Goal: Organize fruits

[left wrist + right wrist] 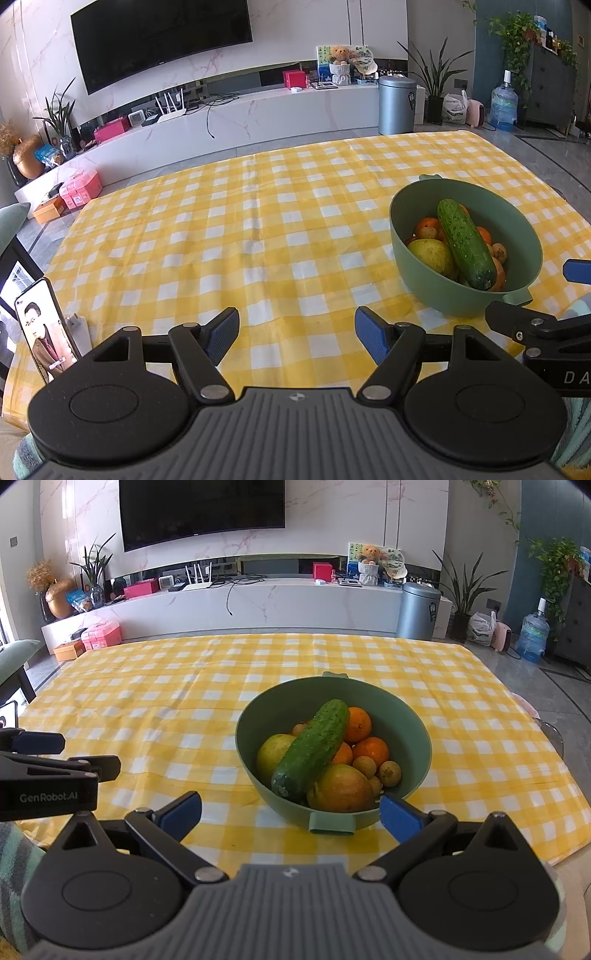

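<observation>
1. Fruits are lying all together inside the green bowl [332, 701], which is standing on the yellow checked tablecloth [147, 701]. A cucumber [312, 751] is resting across the top of the pile, over two yellow-green pears [341, 788], several oranges [357, 724] and some small brown round fruits [389, 773].

2. No fruit is showing on the cloth outside the bowl in either view. So the fruits are already sitting gathered in one place. This scene is fitting two stages: the fruits were just collected into the bowl, or they are waiting to be taken out and sorted. The pictures are not settling which one.

3. For this reason, no next move is being named here. Any reach into the bowl would probably be meeting the cucumber before the rest, because it is covering the pile and leaning on the near rim.

4. The right gripper [290, 812] is hovering low over the near table edge, pointing at the bowl. Its blue fingers [400, 818] are standing wide apart and holding nothing; the right one is showing just before the bowl's near rim.

5. The left gripper [297, 334] is hovering beside it, to the left, pointing over bare cloth. Its fingers are also spread wide and empty.

6. A phone [46, 332] is standing at the left table edge.
</observation>
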The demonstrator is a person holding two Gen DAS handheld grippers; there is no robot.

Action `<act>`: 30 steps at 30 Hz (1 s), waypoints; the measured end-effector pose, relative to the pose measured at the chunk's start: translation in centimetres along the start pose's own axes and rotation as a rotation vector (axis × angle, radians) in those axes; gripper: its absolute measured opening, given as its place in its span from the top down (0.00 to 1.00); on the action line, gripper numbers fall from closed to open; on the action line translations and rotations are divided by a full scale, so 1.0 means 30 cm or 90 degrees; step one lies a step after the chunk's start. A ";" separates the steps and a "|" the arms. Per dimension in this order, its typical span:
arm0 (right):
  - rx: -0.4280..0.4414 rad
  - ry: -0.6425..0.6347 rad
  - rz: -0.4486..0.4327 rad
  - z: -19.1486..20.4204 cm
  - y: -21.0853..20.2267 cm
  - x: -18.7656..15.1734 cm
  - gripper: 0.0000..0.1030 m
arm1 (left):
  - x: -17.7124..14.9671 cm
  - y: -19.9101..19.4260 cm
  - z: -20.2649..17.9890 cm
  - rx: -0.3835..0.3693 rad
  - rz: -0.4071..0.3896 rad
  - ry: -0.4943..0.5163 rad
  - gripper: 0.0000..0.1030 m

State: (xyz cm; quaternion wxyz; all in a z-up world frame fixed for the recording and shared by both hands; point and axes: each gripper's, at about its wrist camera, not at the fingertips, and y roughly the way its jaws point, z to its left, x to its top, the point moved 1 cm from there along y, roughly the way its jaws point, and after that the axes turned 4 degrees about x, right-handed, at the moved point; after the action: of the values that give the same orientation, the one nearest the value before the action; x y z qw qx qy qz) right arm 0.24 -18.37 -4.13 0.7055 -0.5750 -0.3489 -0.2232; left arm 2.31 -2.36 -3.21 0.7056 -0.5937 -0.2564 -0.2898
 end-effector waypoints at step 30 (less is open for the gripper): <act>0.002 -0.021 0.000 0.019 -0.007 -0.005 0.04 | -0.012 -0.005 0.005 0.000 0.006 -0.003 0.19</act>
State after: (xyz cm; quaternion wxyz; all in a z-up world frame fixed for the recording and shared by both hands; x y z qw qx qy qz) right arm -0.15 -17.88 -4.05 0.7004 -0.5775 -0.3611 -0.2133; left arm 1.96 -2.19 -3.33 0.7066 -0.5954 -0.2549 -0.2850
